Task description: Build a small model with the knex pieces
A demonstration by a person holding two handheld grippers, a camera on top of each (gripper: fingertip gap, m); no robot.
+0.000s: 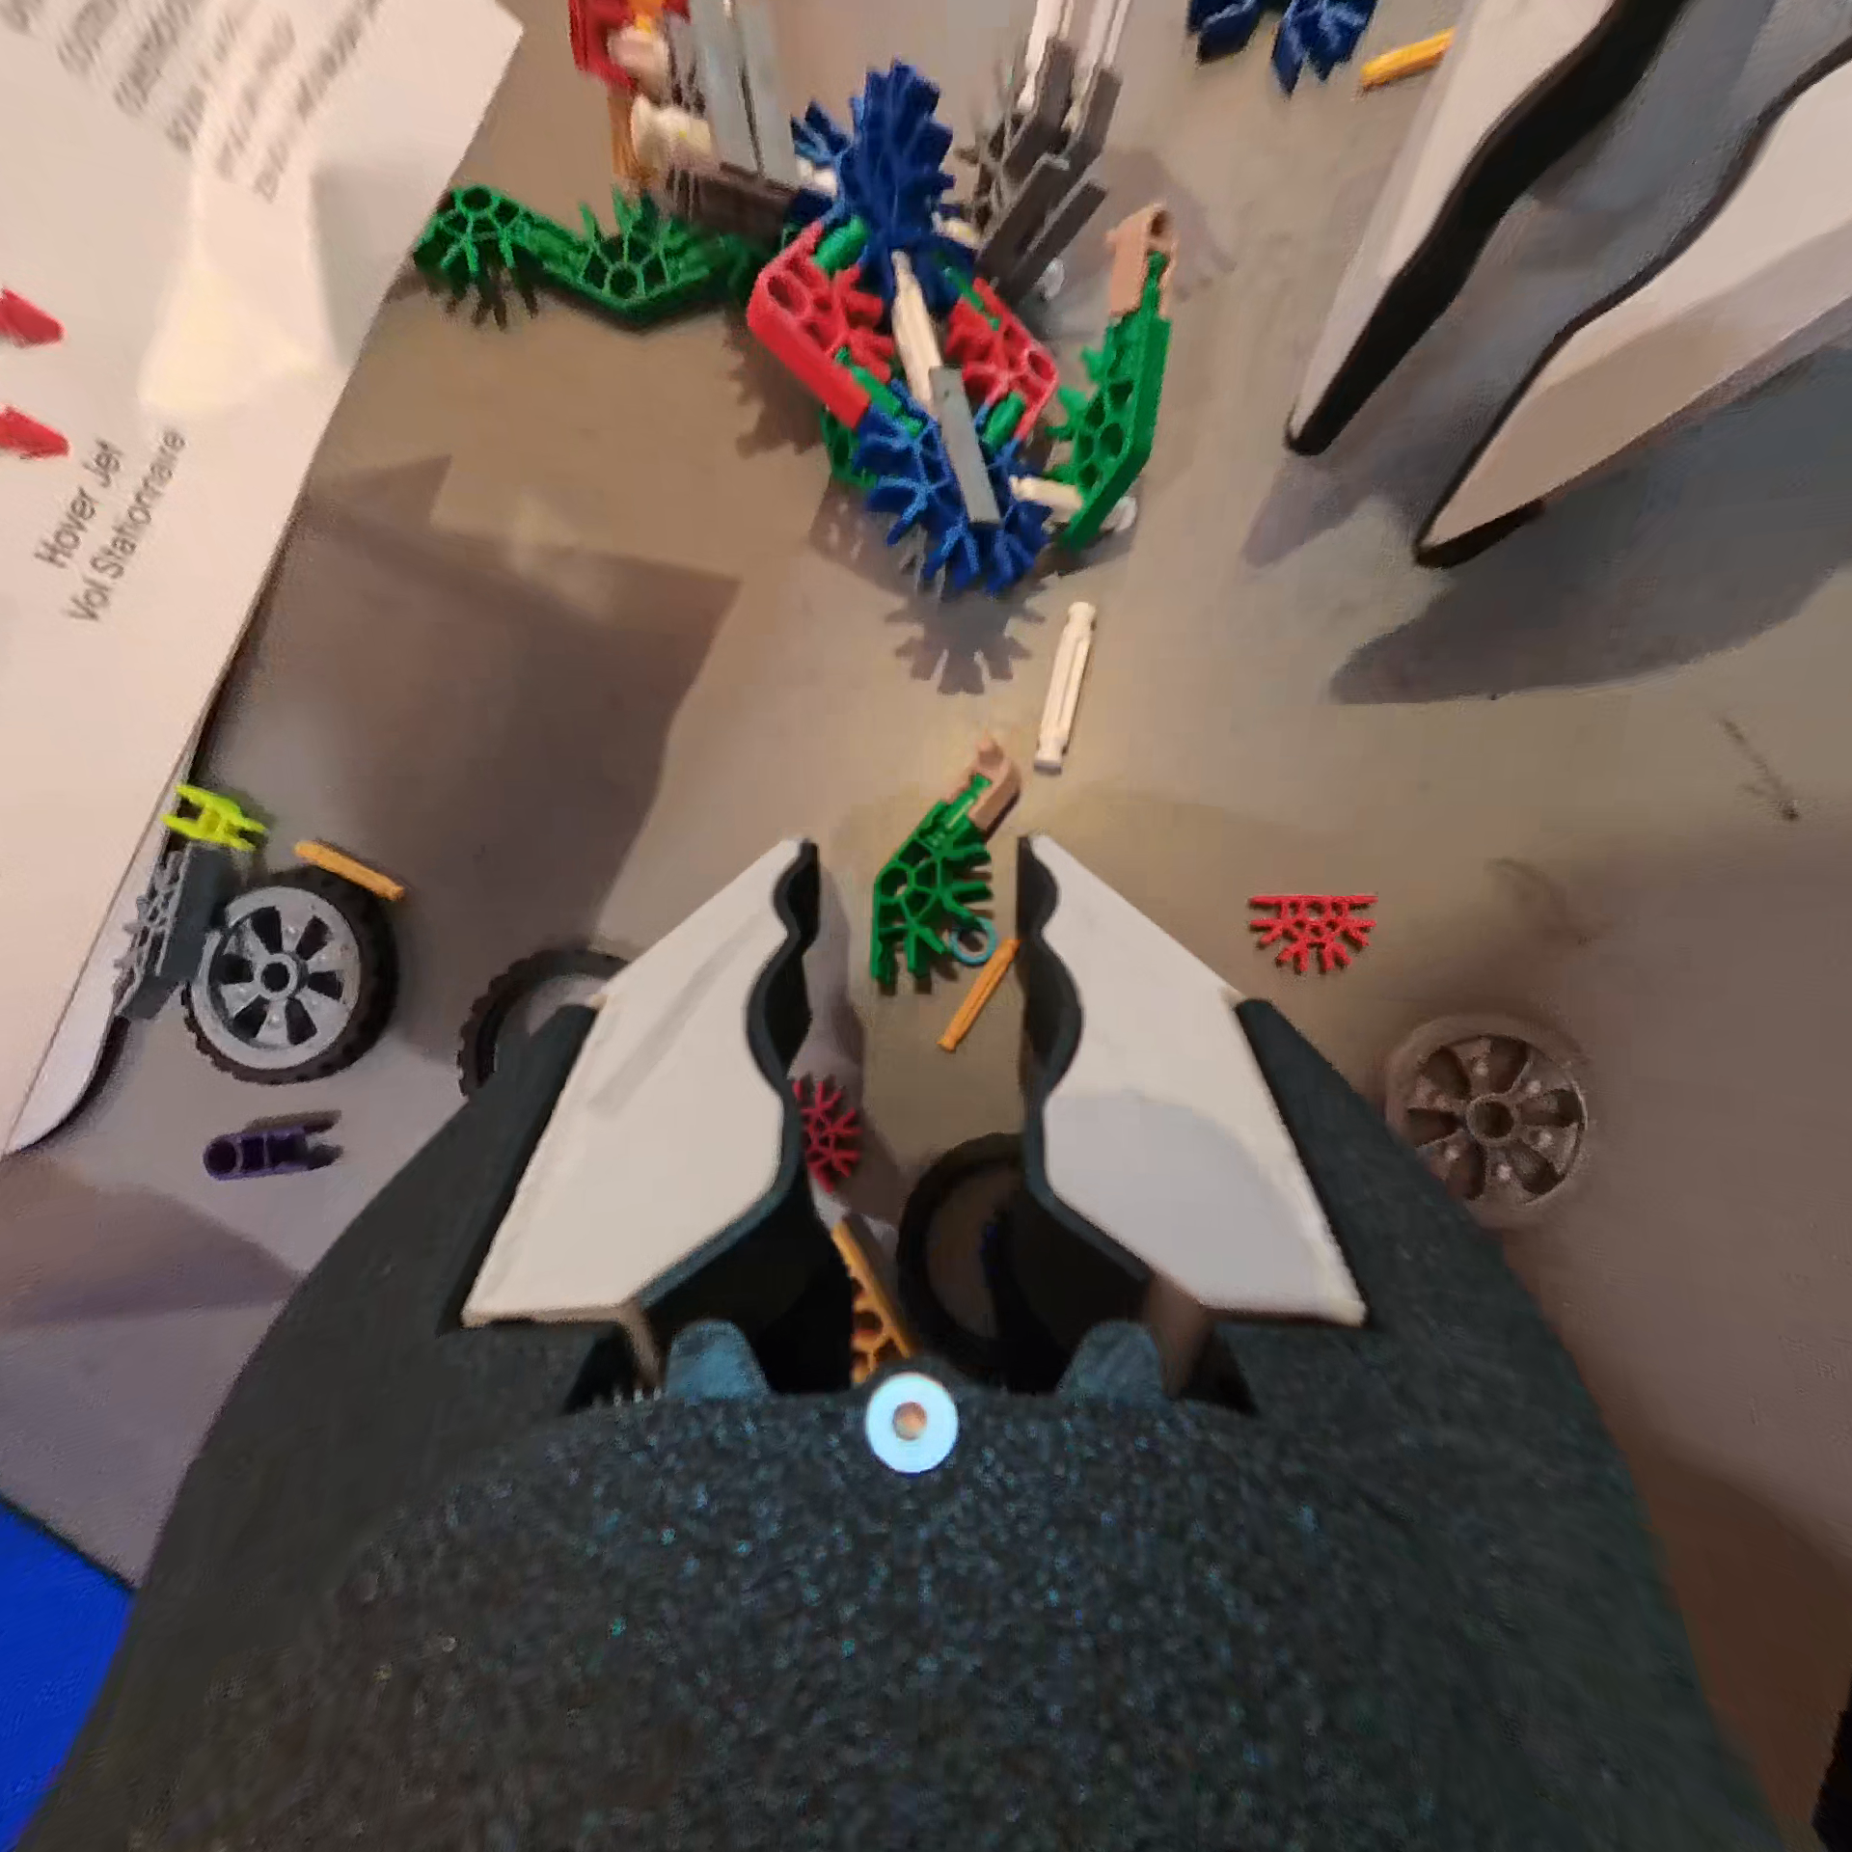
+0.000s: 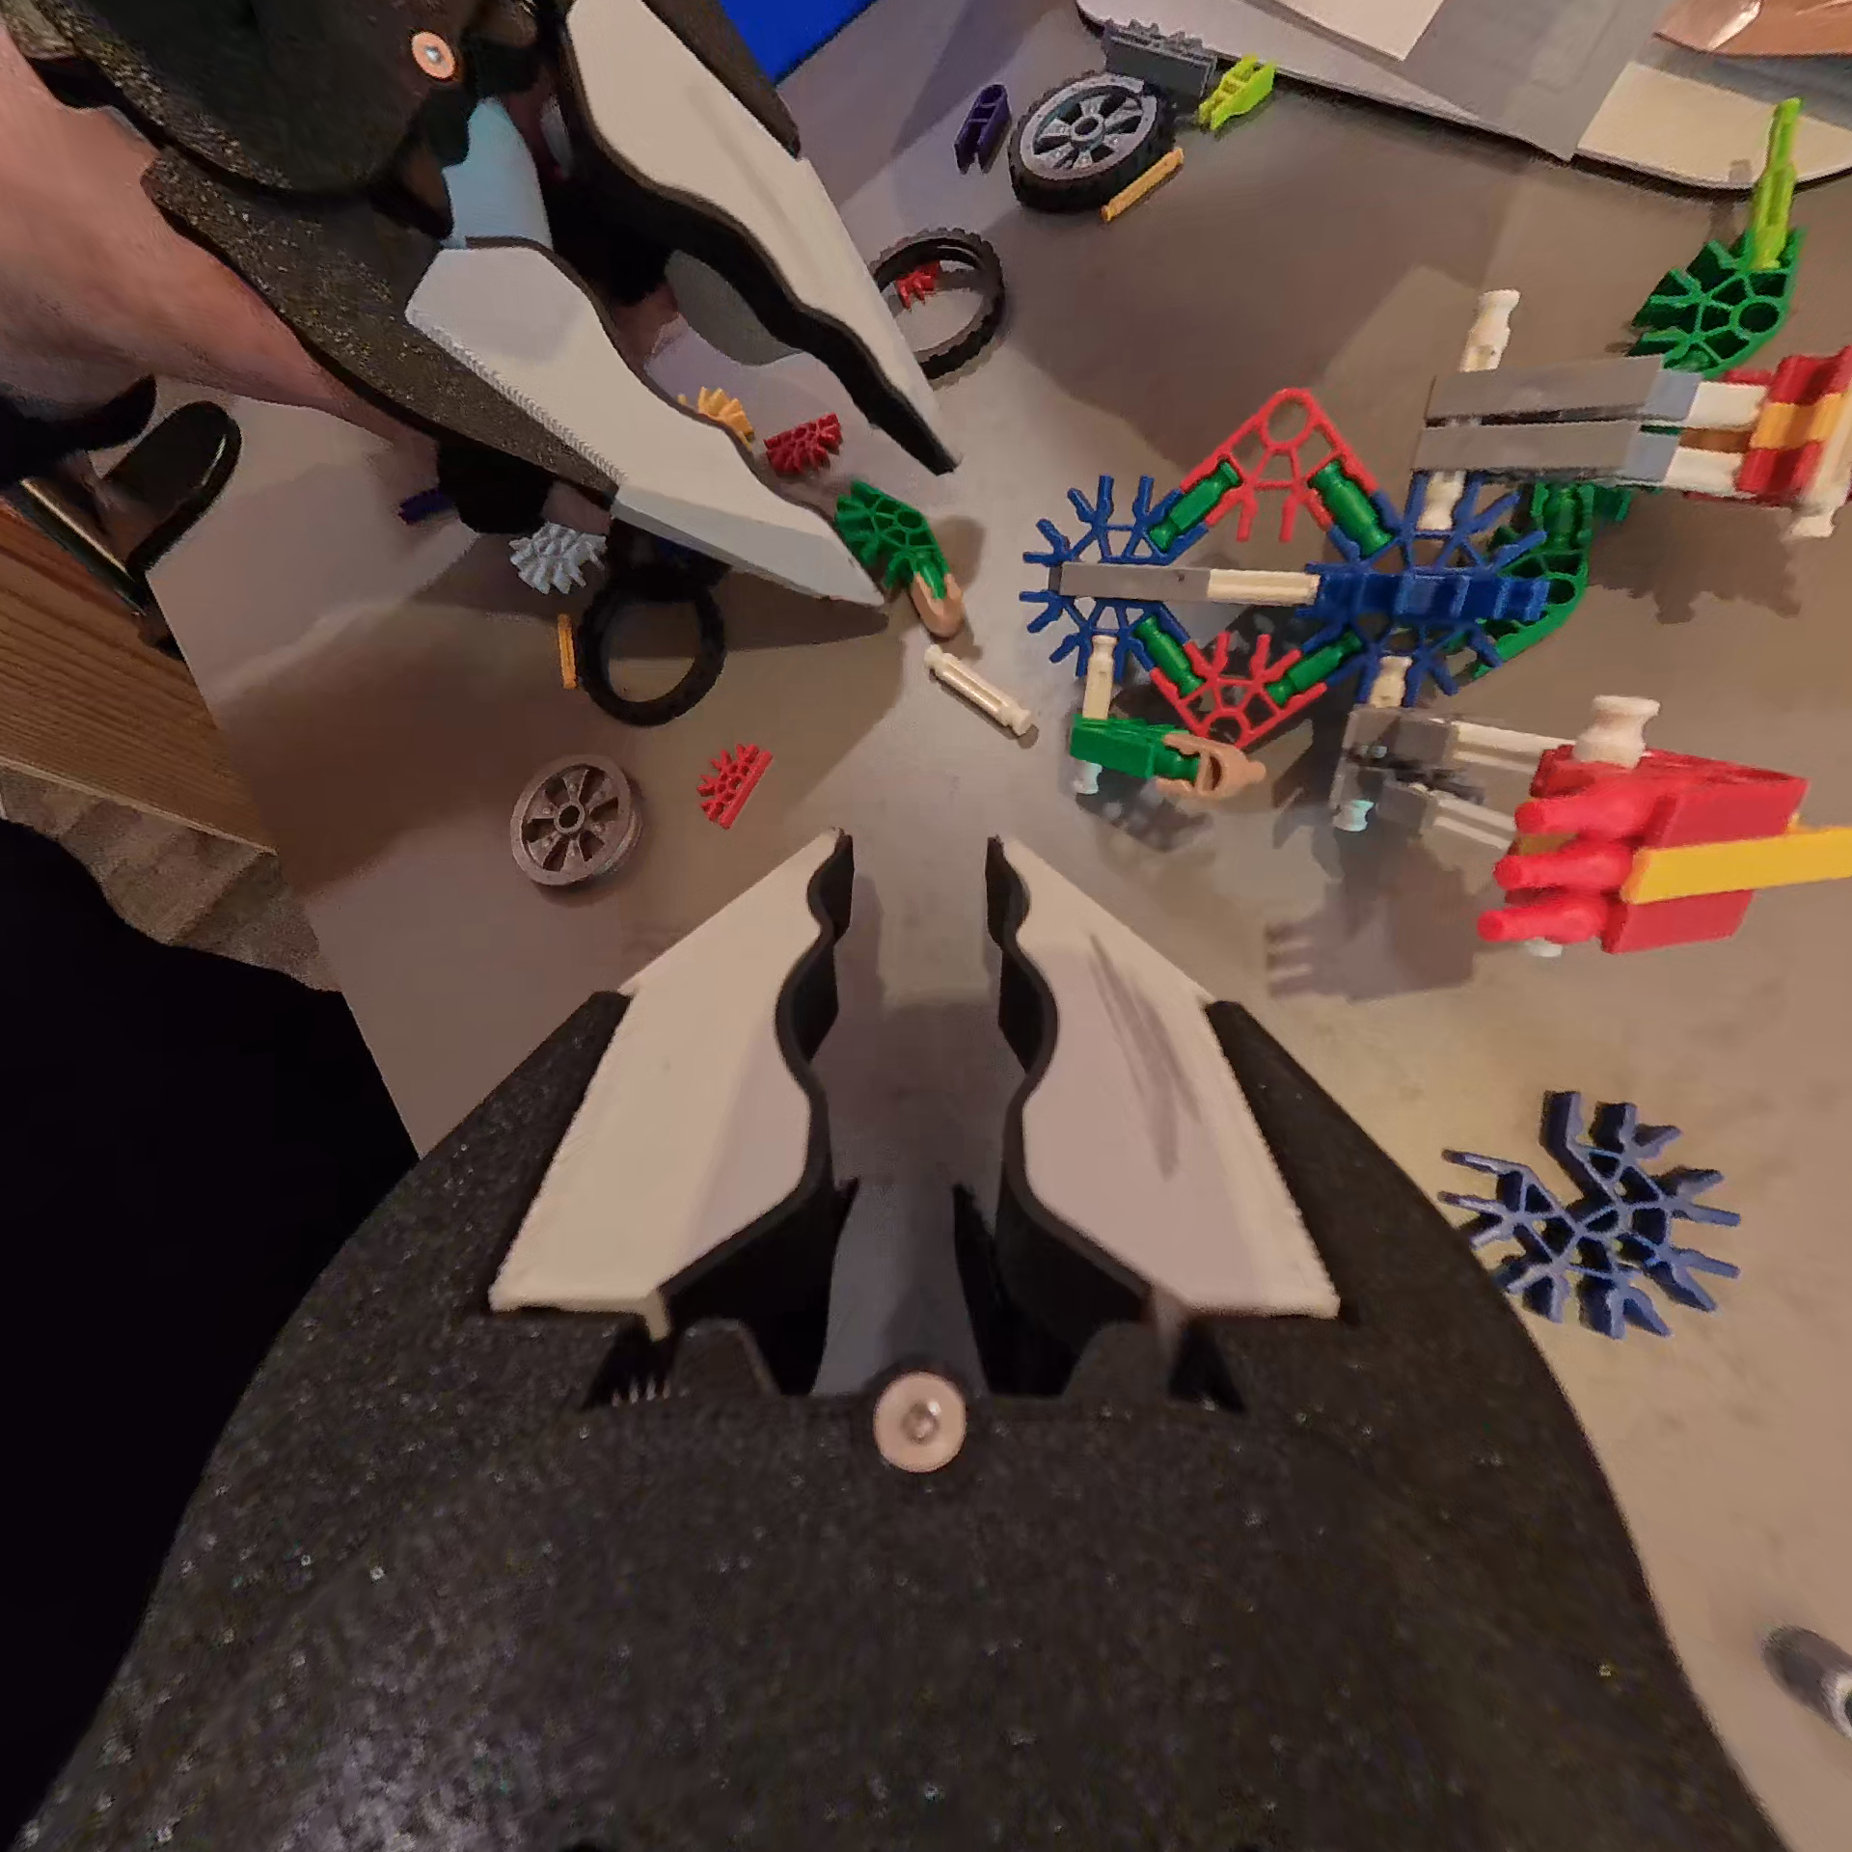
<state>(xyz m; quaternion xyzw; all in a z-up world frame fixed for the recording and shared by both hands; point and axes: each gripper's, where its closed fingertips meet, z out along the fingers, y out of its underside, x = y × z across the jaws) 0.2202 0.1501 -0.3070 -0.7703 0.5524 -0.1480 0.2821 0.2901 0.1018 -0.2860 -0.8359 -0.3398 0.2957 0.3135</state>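
Left claw (image 1: 917, 852) released, straddling green connector (image 1: 927, 897) on counter (image 1: 561, 702); right claw (image 2: 920, 852) released, empty, hovering.

A hobby or play table (image 2: 1303, 1052) indoors, probably in a home or small workroom; which of the two cannot be told. The grey tabletop is strewn with plastic construction-toy parts: a half-built model (image 2: 1293, 591) of blue, red and green connectors and rods, a loose blue snowflake connector (image 2: 1593, 1218), a white rod (image 1: 1064, 684), small spoked wheels (image 1: 279, 974) and rubber tyres (image 2: 651, 656). A printed instruction sheet (image 1: 150, 301) lies at the table's edge. Warm artificial light casts sharp shadows. A ribbed wooden surface (image 2: 90, 691) adjoins the table.
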